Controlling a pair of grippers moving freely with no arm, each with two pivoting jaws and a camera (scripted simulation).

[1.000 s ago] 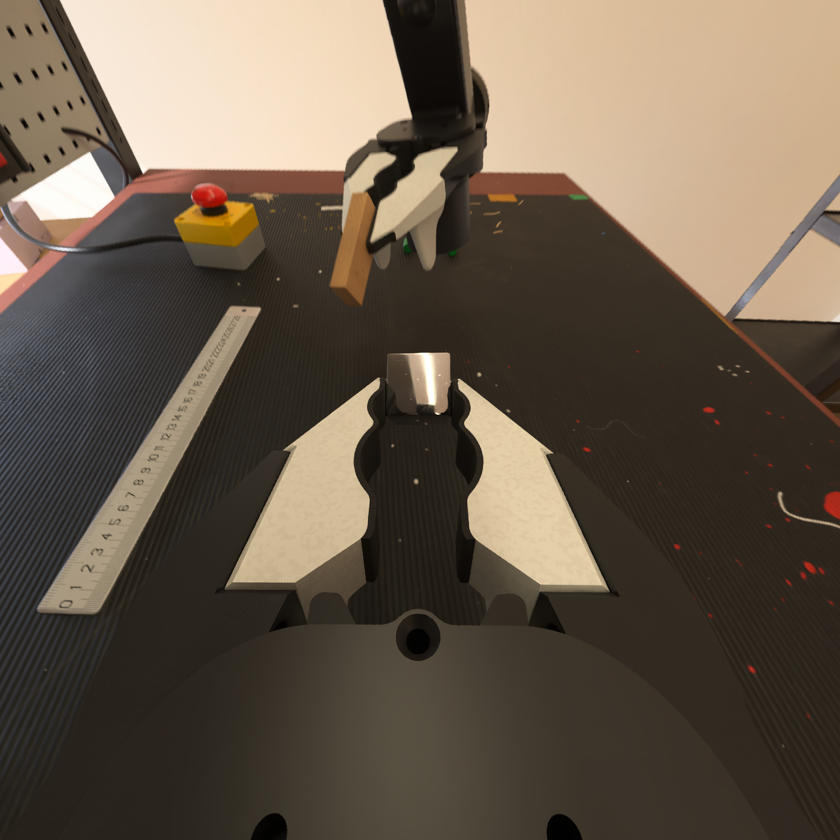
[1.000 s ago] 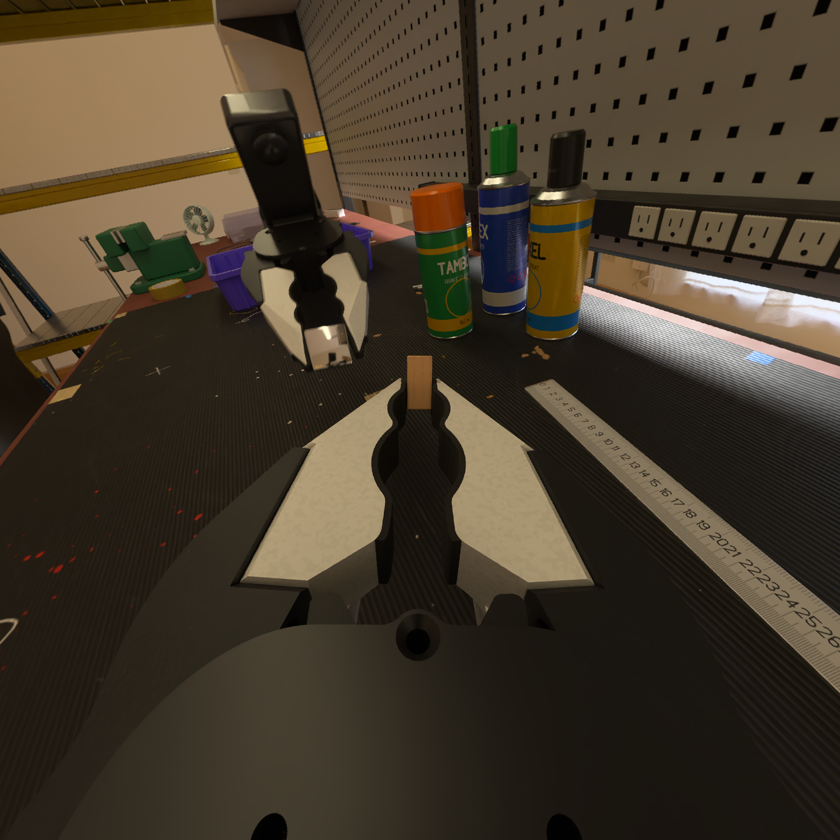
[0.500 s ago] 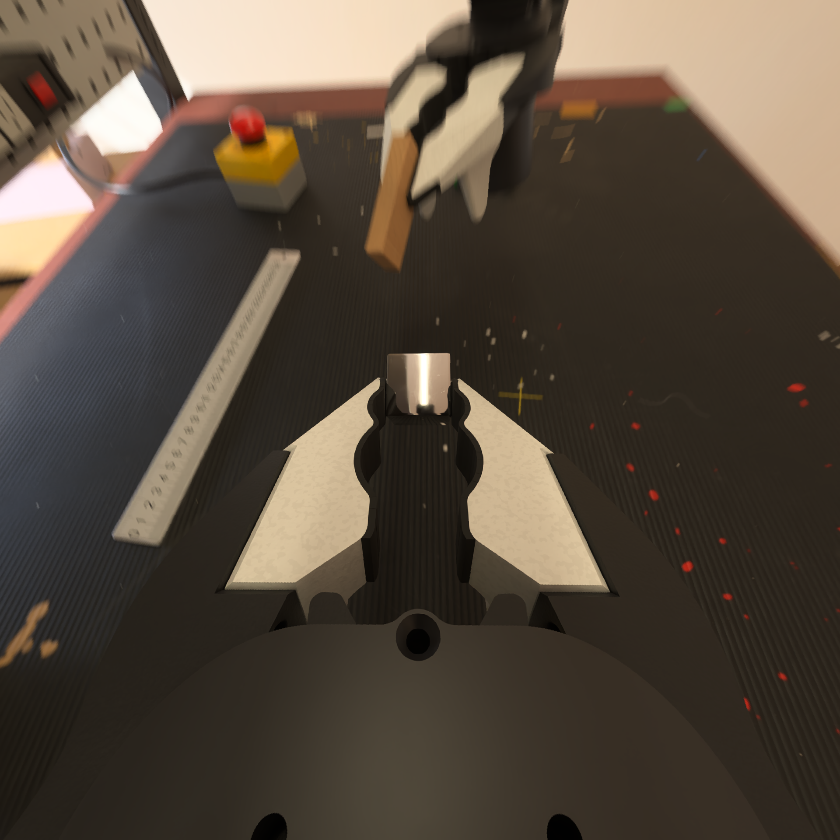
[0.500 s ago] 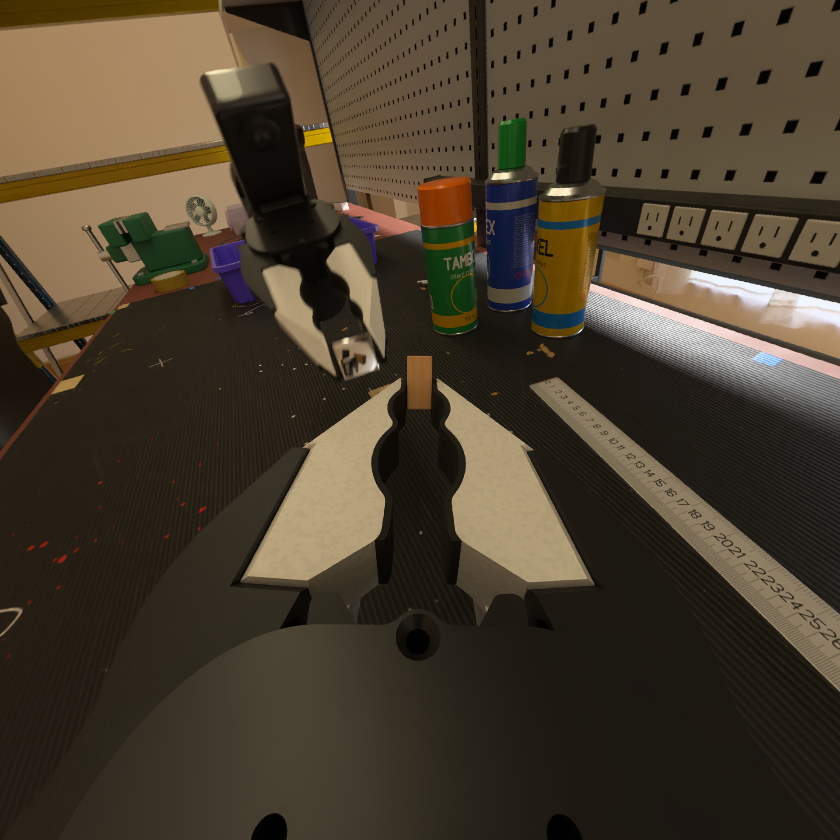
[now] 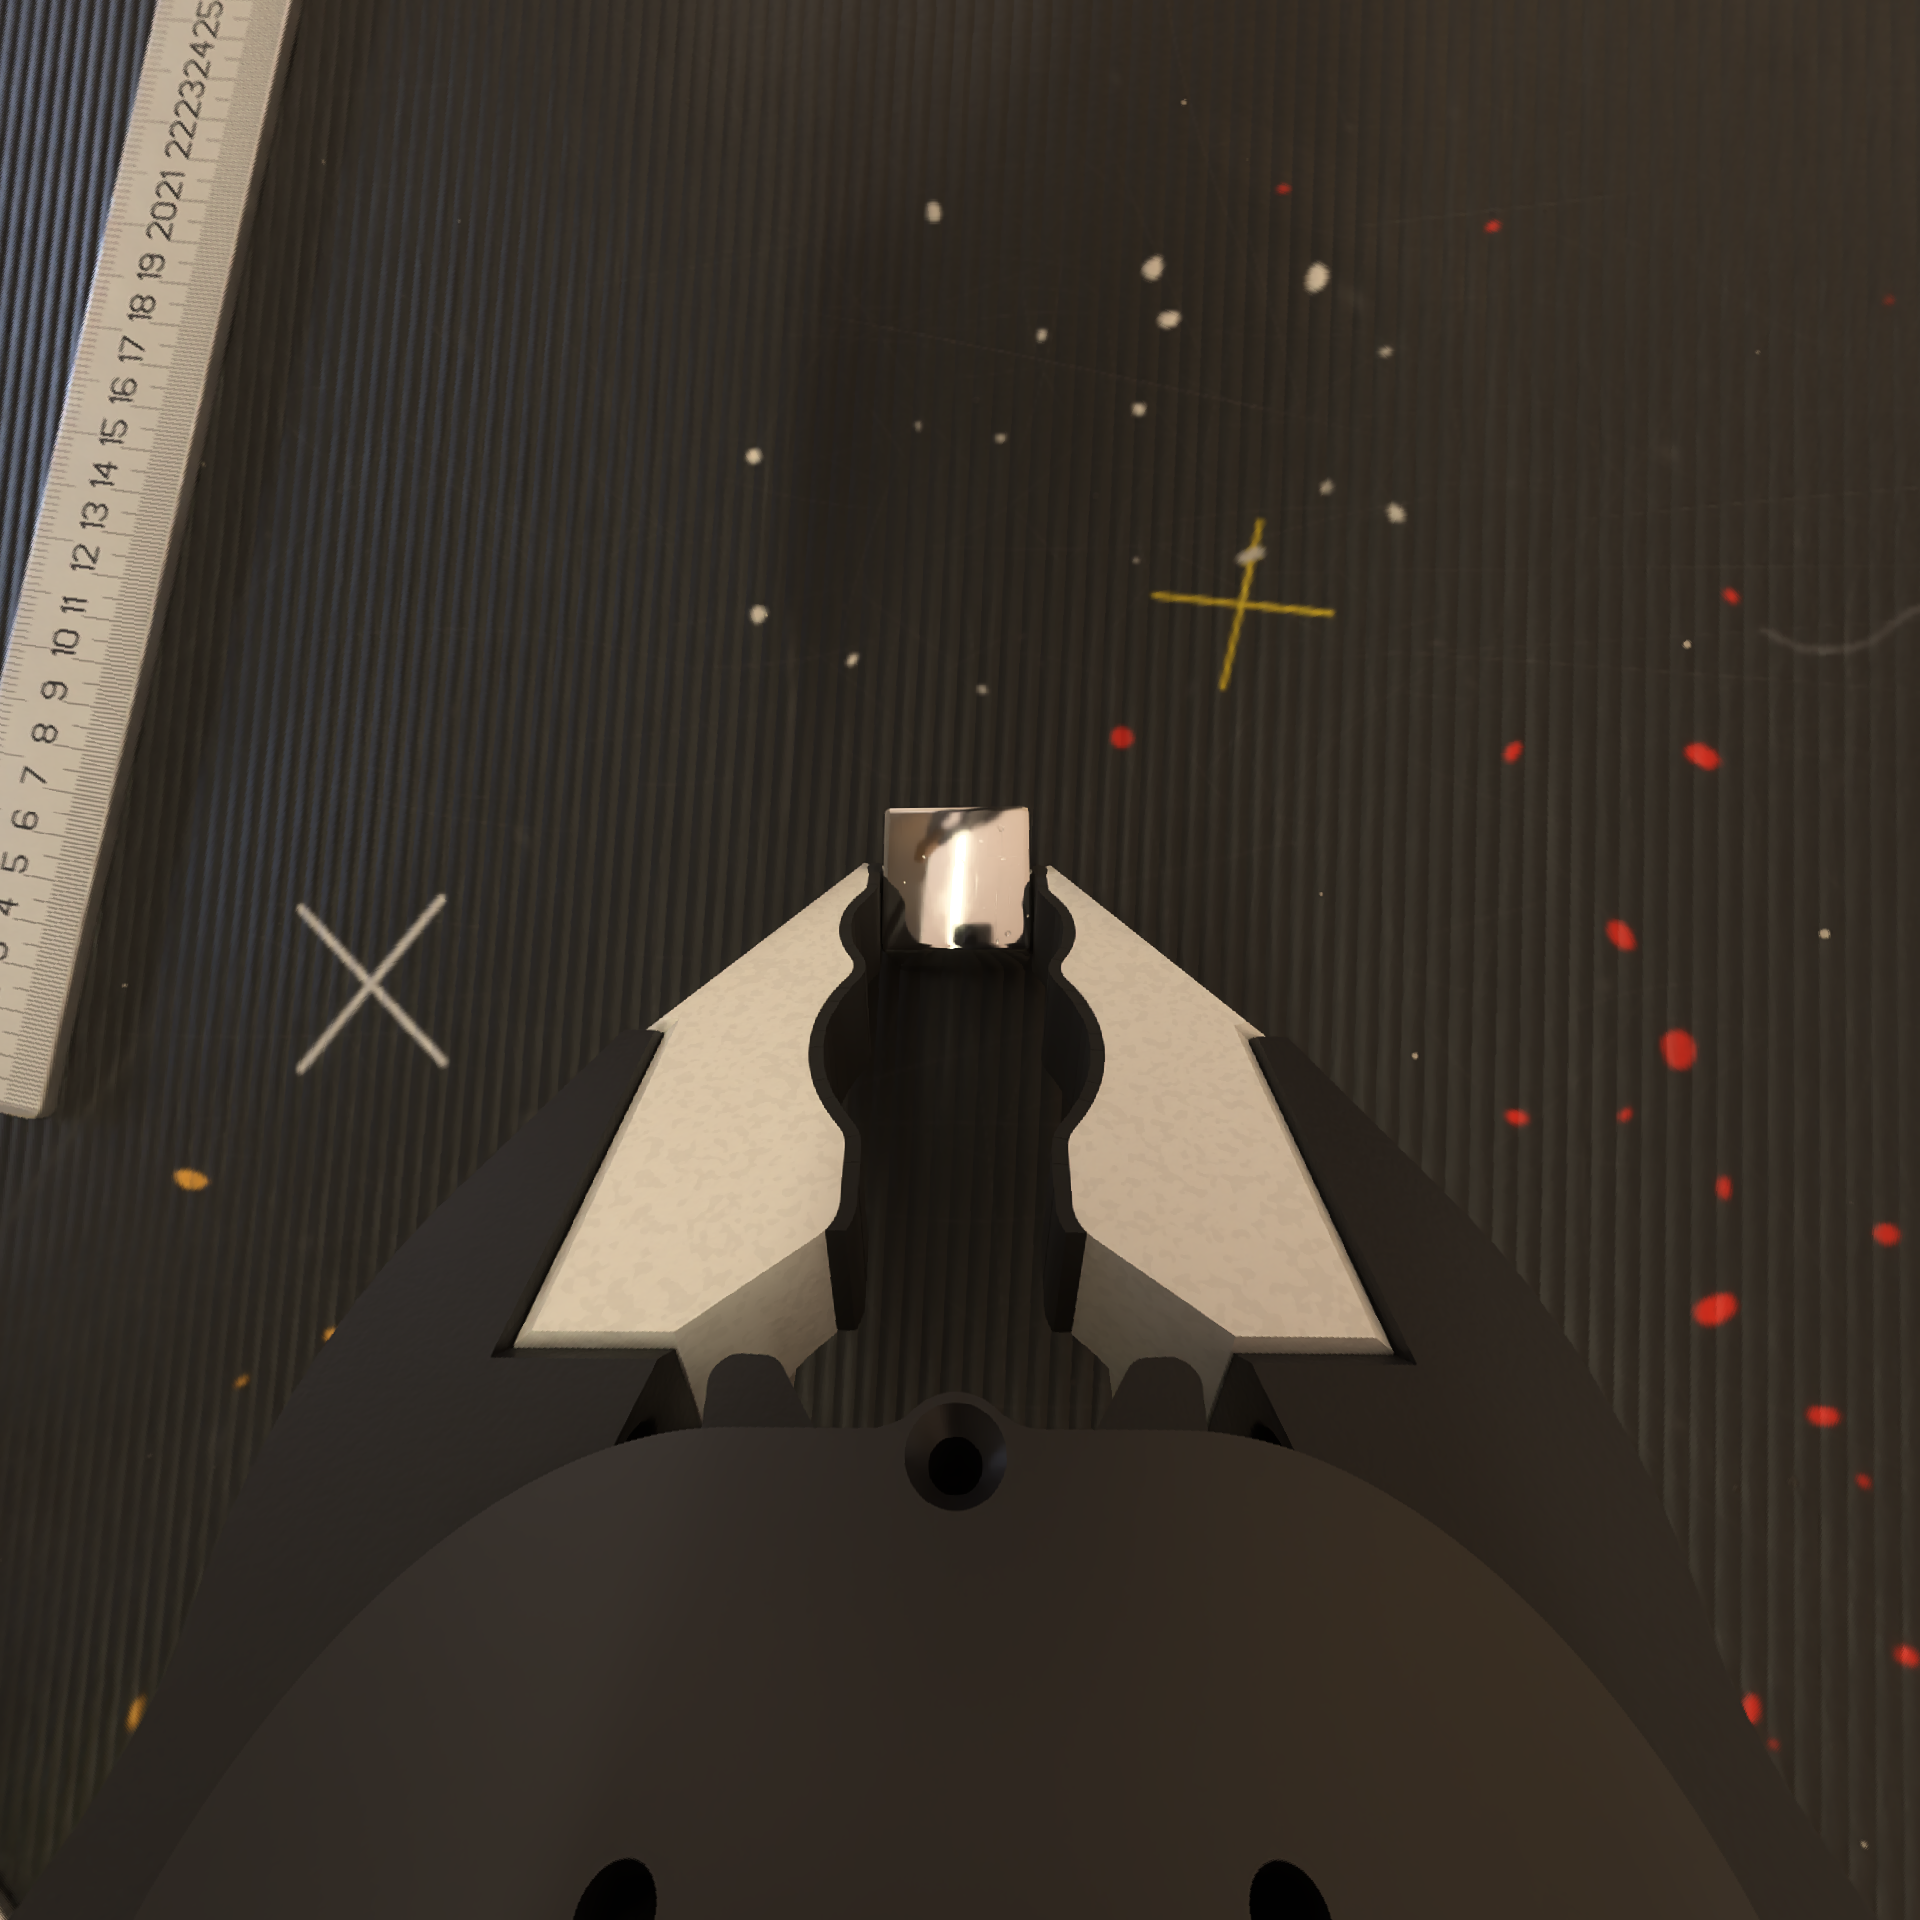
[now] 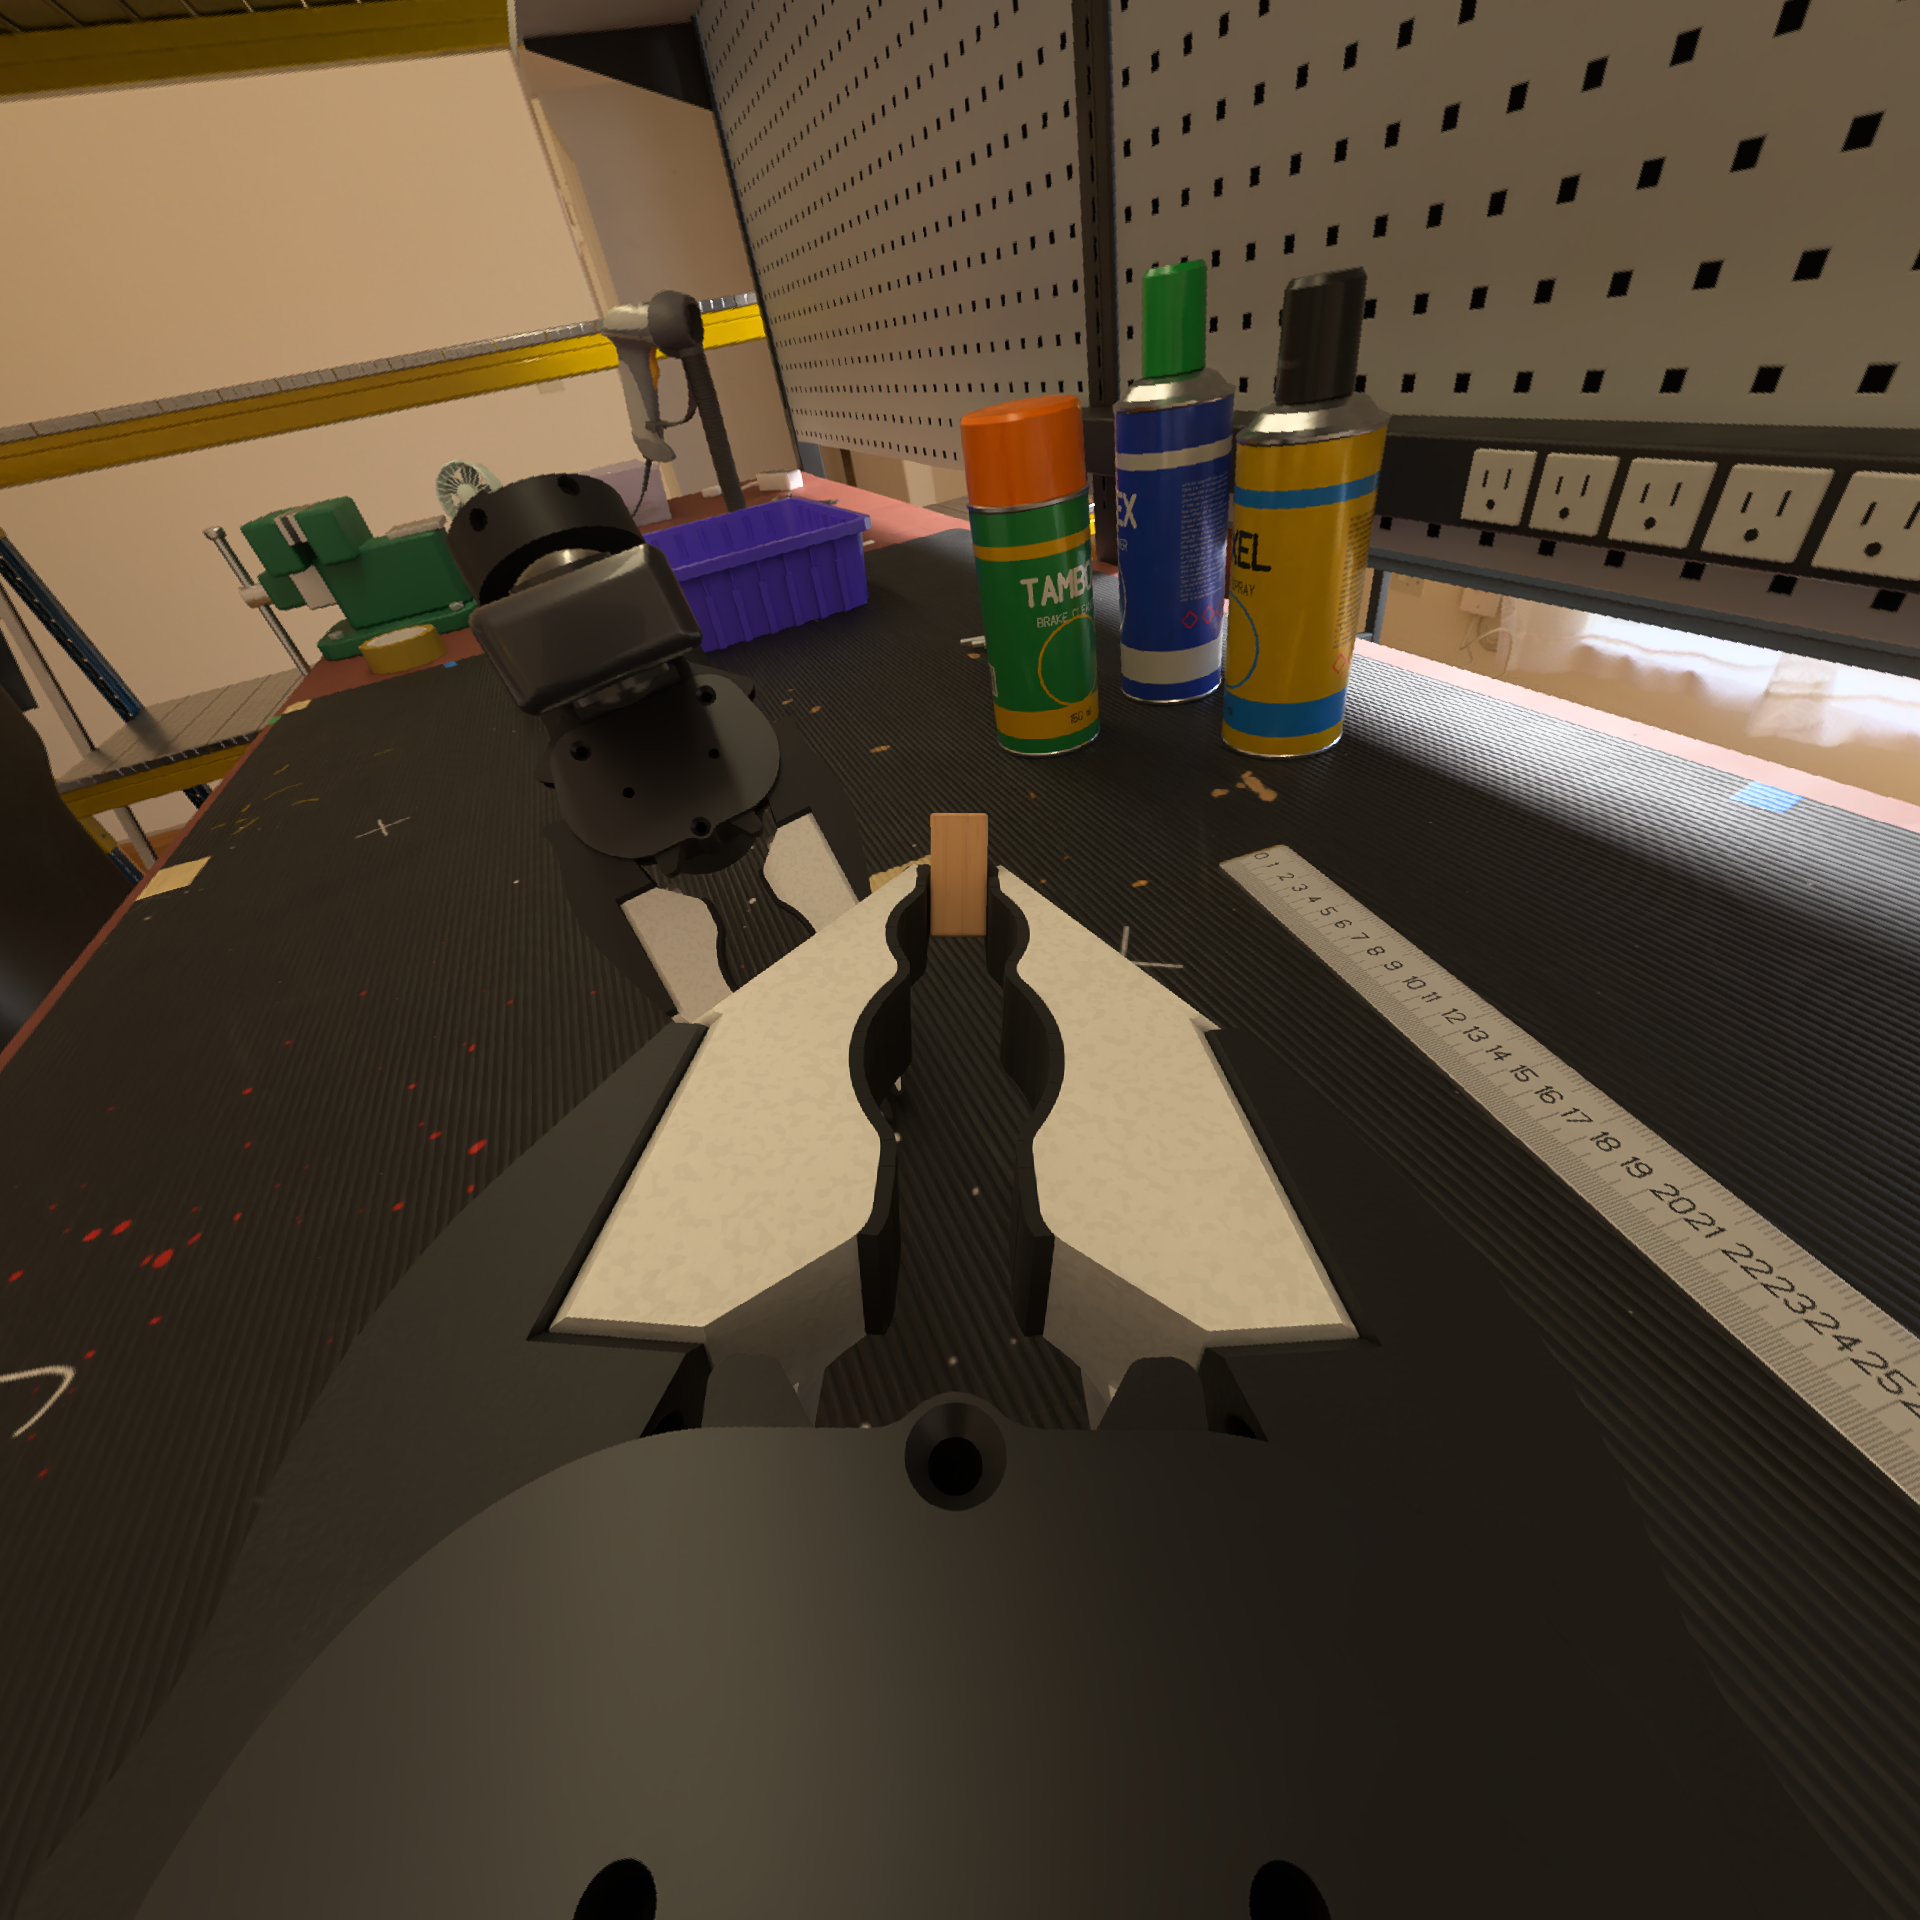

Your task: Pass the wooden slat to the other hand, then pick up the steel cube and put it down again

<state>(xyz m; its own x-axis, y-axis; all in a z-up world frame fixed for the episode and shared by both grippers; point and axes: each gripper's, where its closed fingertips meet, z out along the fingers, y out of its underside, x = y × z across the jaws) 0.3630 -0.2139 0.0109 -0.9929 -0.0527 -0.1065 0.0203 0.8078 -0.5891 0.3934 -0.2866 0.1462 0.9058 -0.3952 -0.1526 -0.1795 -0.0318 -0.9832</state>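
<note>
My left gripper (image 5: 956,875) is shut on the shiny steel cube (image 5: 956,857), pinched between its fingertips. It points steeply down at the black ribbed mat (image 5: 623,416), and I cannot tell whether the cube touches it. My right gripper (image 6: 958,881) is shut on the wooden slat (image 6: 958,862), whose end stands up between its fingertips above the mat. In the right wrist view the left gripper (image 6: 764,966) shows tipped down low over the mat, just to the left. Its fingertips and the cube are hidden behind my right finger.
A steel ruler (image 5: 94,582) lies to the left of the cube and shows at the right in the right wrist view (image 6: 1558,1112). Three spray cans (image 6: 1039,582) stand by the pegboard wall (image 6: 1455,156). A purple bin (image 6: 769,566) and a green vise (image 6: 353,571) sit at the far end.
My left gripper has tipped forward and come down toward the mat with the cube still in it. The right gripper with the slat has dropped out of the left view and has barely moved.
</note>
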